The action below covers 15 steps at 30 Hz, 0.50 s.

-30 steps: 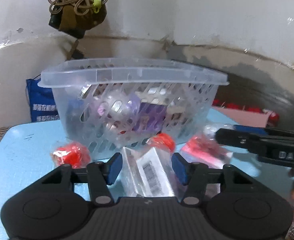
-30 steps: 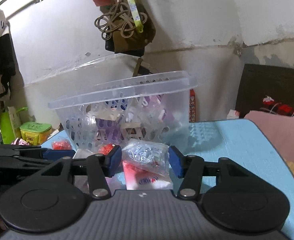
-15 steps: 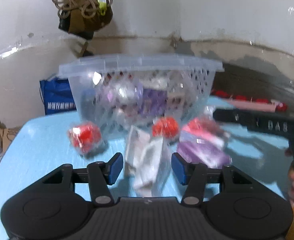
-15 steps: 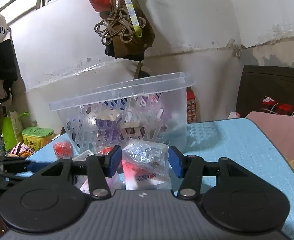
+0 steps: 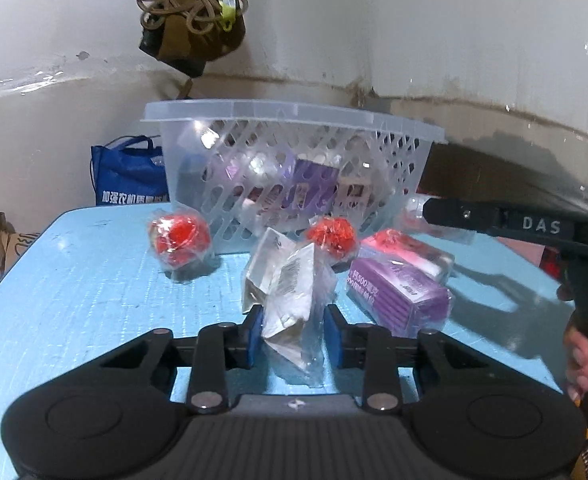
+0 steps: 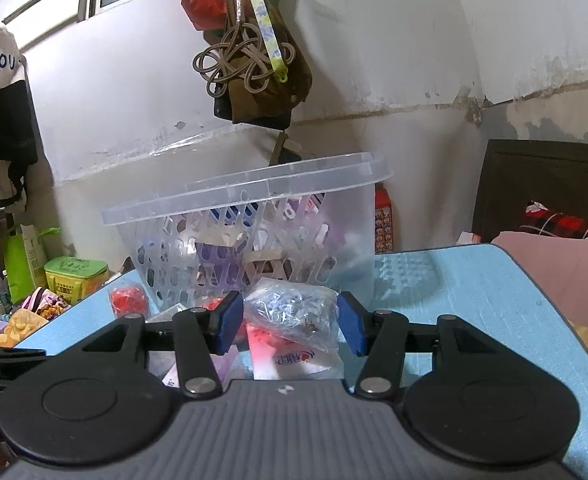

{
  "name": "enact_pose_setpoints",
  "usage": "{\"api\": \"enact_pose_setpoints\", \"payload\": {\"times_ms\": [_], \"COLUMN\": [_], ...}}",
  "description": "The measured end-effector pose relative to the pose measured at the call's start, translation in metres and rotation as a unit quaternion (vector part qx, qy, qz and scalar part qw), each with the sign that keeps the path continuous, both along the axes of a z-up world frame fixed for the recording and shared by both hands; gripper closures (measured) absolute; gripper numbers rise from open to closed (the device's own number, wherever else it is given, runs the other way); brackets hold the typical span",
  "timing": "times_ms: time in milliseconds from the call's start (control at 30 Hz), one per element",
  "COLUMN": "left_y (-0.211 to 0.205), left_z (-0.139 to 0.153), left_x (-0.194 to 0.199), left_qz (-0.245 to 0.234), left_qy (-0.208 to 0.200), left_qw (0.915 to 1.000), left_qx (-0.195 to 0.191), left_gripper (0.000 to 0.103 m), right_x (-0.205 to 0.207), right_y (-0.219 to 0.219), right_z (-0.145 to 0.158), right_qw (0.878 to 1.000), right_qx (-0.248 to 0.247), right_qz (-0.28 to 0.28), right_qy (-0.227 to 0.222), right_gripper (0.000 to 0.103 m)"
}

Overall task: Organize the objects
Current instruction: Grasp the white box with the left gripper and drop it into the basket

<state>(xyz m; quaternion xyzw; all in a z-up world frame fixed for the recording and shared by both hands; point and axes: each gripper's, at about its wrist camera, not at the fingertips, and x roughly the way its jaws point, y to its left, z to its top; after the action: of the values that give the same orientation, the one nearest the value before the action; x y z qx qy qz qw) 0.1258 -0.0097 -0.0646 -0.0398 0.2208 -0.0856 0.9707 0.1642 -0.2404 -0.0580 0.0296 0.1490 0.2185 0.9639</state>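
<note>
**A:** Looking along the left gripper [image 5: 293,330], what has it got?

**B:** Its blue pads sit on either side of a clear crinkly plastic packet with a white barcode label [image 5: 290,292], and they look pressed against the film. I'd say it is clamped on the packet. The packet stands tilted, in front of the translucent perforated plastic basket [image 5: 294,168], near its front wall.

**A:** How would it handle?

**B:** Light and soft, by my guess. The film is slick and buckles, so a pinch on loose wrapper could slide. Better to grip across the stiffer card inside.

**A:** And the right gripper [image 6: 290,322]?

**B:** Its jaws stand apart, with a small clear bag of tiny pale purple pieces [image 6: 294,314] between them. There are gaps on both sides, so nothing is held. That bag lies atop a pink-printed sachet [image 6: 290,354], just before the basket.

**A:** Anything else close by?

**B:** A purple wrapped box [image 5: 397,292] lies in front of the basket toward its right end. Two red foil balls in clear wrap [image 5: 180,240] rest against its front wall. All sit on the light blue textured tabletop [image 5: 74,300].
</note>
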Motion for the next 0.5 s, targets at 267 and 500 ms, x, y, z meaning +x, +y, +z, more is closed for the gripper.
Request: {"api": "enact_pose_setpoints", "payload": {"times_ms": [267,500], "left_y": [0.015,0.021], "left_z": [0.005,0.008], "left_x": [-0.006,-0.013], "left_qz": [0.009,0.014], "left_qy": [-0.012,-0.022], "left_qw": [0.9996,0.9993], "left_qx": [-0.024,-0.026], "left_gripper": [0.067,0.067], "right_x": [-0.006,-0.014], "right_y": [0.000,-0.006], "right_z": [0.001,0.006], "right_qw": [1.000,1.000], "right_qx": [0.001,0.000], "right_qz": [-0.001,-0.004], "right_qy": [-0.021,-0.023], "right_gripper": [0.048,0.048]}}
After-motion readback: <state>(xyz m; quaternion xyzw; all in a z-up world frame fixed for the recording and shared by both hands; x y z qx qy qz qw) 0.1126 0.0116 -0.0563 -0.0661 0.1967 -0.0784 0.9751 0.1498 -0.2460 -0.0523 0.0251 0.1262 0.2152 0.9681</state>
